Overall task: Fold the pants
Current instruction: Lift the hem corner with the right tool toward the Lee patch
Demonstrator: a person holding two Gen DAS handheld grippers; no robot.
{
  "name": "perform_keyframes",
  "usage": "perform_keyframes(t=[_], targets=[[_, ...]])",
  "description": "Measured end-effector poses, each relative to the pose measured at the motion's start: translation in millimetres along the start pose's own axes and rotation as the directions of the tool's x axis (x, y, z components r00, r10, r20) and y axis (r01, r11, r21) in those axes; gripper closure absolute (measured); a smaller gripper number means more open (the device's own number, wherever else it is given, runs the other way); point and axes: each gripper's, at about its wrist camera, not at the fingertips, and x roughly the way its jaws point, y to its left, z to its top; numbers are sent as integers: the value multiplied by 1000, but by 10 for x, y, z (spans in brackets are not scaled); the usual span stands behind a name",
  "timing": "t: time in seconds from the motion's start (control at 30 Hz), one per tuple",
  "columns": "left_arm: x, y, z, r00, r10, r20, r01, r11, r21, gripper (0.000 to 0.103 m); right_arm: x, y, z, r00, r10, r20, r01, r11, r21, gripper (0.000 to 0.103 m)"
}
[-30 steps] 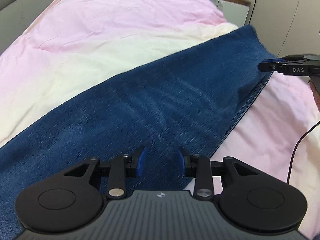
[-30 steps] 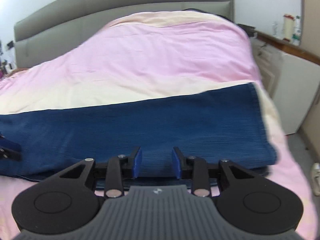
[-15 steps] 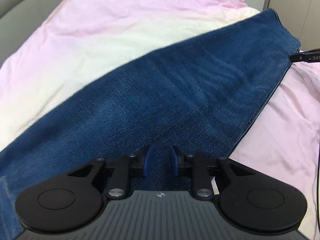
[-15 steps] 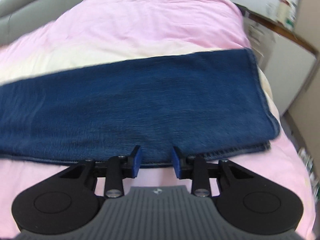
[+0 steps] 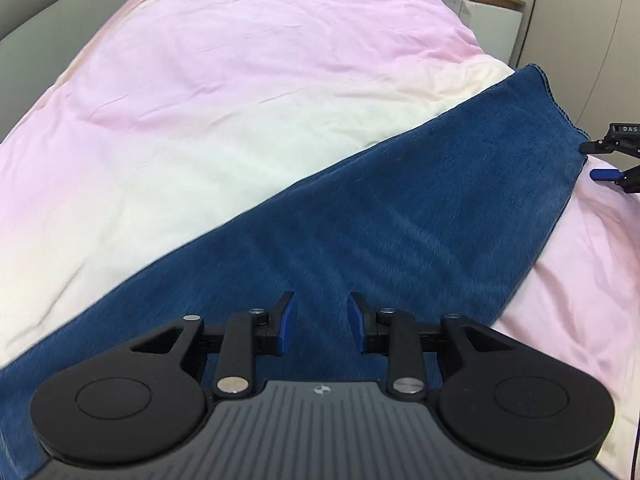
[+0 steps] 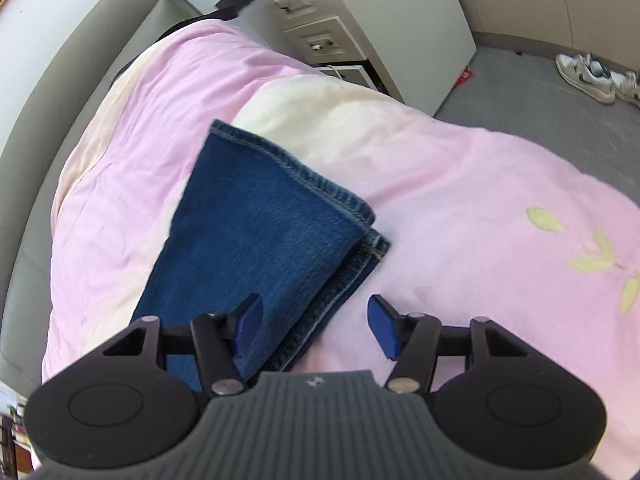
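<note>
Pants (image 5: 400,216) lie flat beneath both spread, empty grippers, left gripper (image 5: 320,328) and right gripper (image 6: 316,330).

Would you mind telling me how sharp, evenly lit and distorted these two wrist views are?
Left wrist view: sharp on the jeans, soft even light, no glare; fisheye bends the headboard and darkens the corners. Right wrist view: slight blur on the jeans' near part, hem stitching crisp; faint shadow beside the hem on the duvet; strong curvature at the cabinet.

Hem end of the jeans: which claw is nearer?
Right. The right claw sits open beside the hem end; the left claw hovers open over the jeans farther along the leg.
</note>
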Motion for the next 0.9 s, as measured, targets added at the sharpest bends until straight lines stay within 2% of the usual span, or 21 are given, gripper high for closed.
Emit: perform_keyframes(t=[0.1,0.23,0.4,0.43,0.53,0.67,0.77,0.9], targets=[[111,-9,143,1000,-1,21,1,1000,14,67,142,-119,41,1000,22,22,-22,999,30,49],[378,10,303,1000,22,20,-22,1000,16,67,336,-134,82,999,19,33,-18,1000,-23,56],[648,107,320,998,59,19,-58,997,-41,71,388,-131,51,995,58,80,-54,997,-55,79],[679,97,320,997,72,22,-71,997,-41,73,360,-116,48,993,80,84,-75,995,-64,90],[672,96,362,996,86,27,-84,993,-82,74,201,47,82,988,94,123,-77,988,-134,94],[385,110,359,996,78,37,-76,995,-59,74,-117,309,209,978,142,150,-115,978,-175,95],[-45,168,295,996,85,34,-84,996,-24,74,-390,636,262,971,173,165,-133,965,-227,95],[-813,415,69,991,129,40,-128,991,-32,74,-784,1230,249,958,229,172,-171,939,-299,95]])
